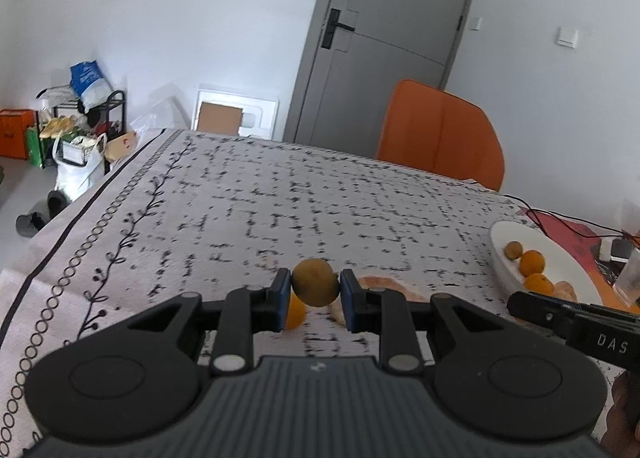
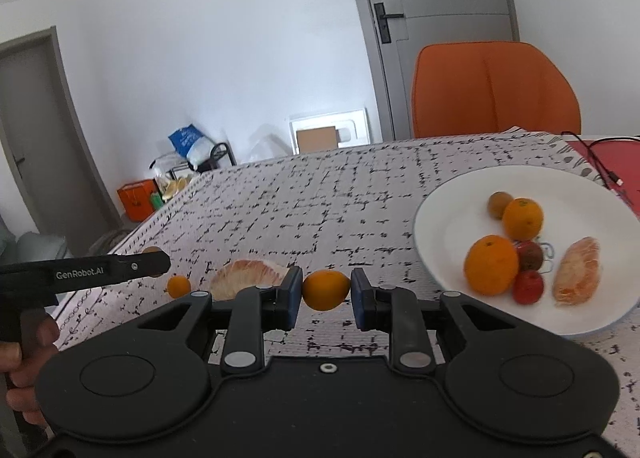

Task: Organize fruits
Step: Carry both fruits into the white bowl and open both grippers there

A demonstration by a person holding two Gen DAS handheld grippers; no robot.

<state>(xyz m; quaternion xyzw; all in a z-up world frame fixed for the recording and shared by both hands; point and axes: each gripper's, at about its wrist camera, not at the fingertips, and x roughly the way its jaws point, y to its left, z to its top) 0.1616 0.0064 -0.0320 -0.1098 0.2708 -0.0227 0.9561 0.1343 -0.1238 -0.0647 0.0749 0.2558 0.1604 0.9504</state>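
My left gripper point(image 1: 315, 287) is shut on a brown kiwi point(image 1: 315, 282) and holds it above the patterned tablecloth. A small orange point(image 1: 295, 312) and a peeled pomelo piece point(image 1: 380, 284) lie on the cloth just below it. My right gripper point(image 2: 326, 290) is shut on a small orange point(image 2: 326, 289), left of the white plate point(image 2: 444, 194). The plate holds two oranges point(image 2: 491, 264), a kiwi point(image 2: 498, 204), small red fruits point(image 2: 528, 286) and a peeled segment point(image 2: 578, 272). In the right wrist view a pomelo piece point(image 2: 248, 272) and a small orange point(image 2: 179, 285) lie on the cloth.
An orange chair point(image 2: 494, 88) stands behind the table's far edge. A red mat with cables point(image 2: 600, 154) lies at the right, past the plate. The table edge drops off at the left point(image 1: 60, 234), with bags and a rack on the floor beyond.
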